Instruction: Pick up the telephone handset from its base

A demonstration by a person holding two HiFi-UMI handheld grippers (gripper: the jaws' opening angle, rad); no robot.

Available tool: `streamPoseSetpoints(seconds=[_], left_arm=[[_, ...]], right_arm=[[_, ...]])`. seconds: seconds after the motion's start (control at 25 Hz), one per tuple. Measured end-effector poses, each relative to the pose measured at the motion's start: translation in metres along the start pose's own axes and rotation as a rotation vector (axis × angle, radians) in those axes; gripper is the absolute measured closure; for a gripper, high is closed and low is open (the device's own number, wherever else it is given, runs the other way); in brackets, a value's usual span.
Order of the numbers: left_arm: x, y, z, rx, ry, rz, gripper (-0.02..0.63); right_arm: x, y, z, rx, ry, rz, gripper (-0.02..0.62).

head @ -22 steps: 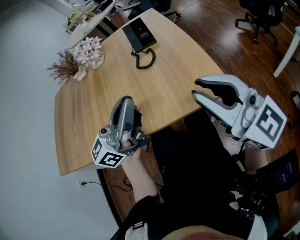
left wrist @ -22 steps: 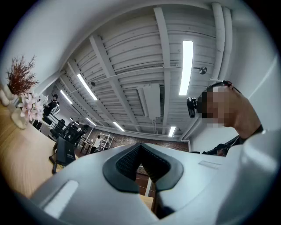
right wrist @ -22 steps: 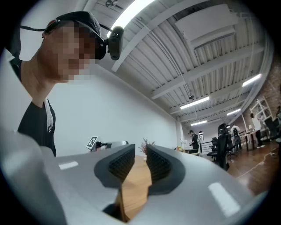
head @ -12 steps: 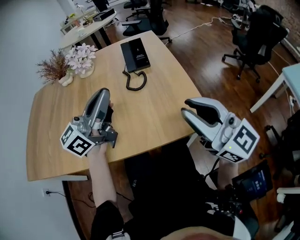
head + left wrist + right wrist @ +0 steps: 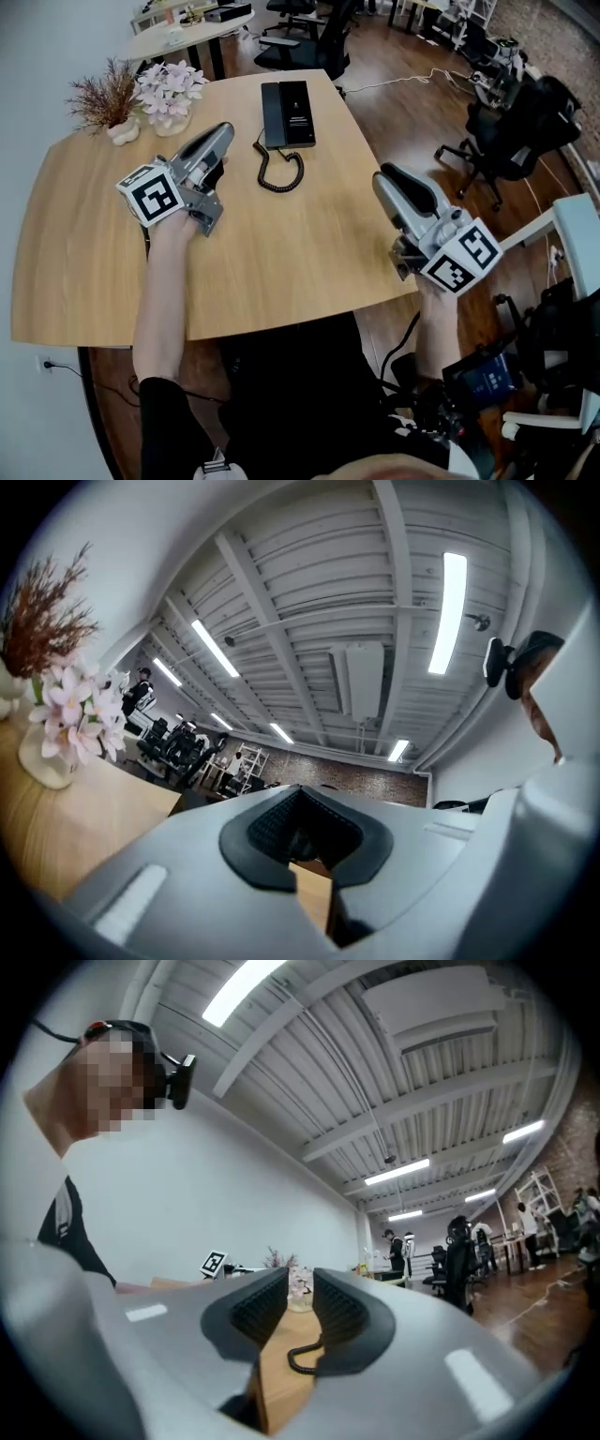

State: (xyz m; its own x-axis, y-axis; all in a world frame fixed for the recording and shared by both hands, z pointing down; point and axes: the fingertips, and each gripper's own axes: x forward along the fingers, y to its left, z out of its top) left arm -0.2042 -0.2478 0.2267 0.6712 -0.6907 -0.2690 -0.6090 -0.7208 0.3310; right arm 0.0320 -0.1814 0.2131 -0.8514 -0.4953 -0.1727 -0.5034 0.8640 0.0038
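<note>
The black telephone [image 5: 289, 112] lies flat at the far side of the wooden table [image 5: 281, 272], with the handset resting on its base. Its coiled cord [image 5: 281, 171] curls on the table in front of it. My left gripper [image 5: 223, 134] hovers left of the phone and is shut with nothing in it; the left gripper view shows its pads [image 5: 258, 829] pressed together. My right gripper [image 5: 387, 178] is held over the table's right edge, well short of the phone. In the right gripper view its pads [image 5: 262, 1312] stand a narrow gap apart, empty, with the cord [image 5: 305, 1354] visible beyond.
A vase of pink flowers [image 5: 169, 94] and a dried plant [image 5: 98, 98] stand at the table's far left corner, close to my left gripper. Office chairs [image 5: 511, 131] stand on the wood floor to the right. Another desk [image 5: 187, 23] stands behind.
Both grippers have moved forward over the table toward the phone, the left from the near edge to beside the flowers. The right gripper's jaws have narrowed from wide apart.
</note>
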Motion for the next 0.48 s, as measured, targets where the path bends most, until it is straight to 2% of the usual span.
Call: streamPoseSetpoints(seconds=[0.12, 0.2, 0.28, 0.36, 0.48], left_arm=[[0.017, 0.059, -0.006, -0.138, -0.06, 0.057, 0.604], [0.024, 0.096, -0.009, -0.263, -0.152, 0.117, 0.591], [0.031, 0.125, -0.023, -0.346, -0.216, 0.181, 0.546], [0.041, 0.145, -0.041, -0.373, -0.223, 0.24, 0.503], [0.064, 0.157, -0.061, -0.402, -0.148, 0.276, 0.486]], right_arm=[[0.049, -0.056, -0.029, 0.096, 0.106, -0.044, 0.487], [0.085, -0.086, -0.055, 0.206, 0.159, -0.026, 0.404], [0.119, -0.107, -0.081, 0.354, 0.184, 0.017, 0.354], [0.139, -0.131, -0.107, 0.489, 0.215, -0.036, 0.345], [0.161, -0.162, -0.13, 0.536, 0.249, -0.134, 0.344]])
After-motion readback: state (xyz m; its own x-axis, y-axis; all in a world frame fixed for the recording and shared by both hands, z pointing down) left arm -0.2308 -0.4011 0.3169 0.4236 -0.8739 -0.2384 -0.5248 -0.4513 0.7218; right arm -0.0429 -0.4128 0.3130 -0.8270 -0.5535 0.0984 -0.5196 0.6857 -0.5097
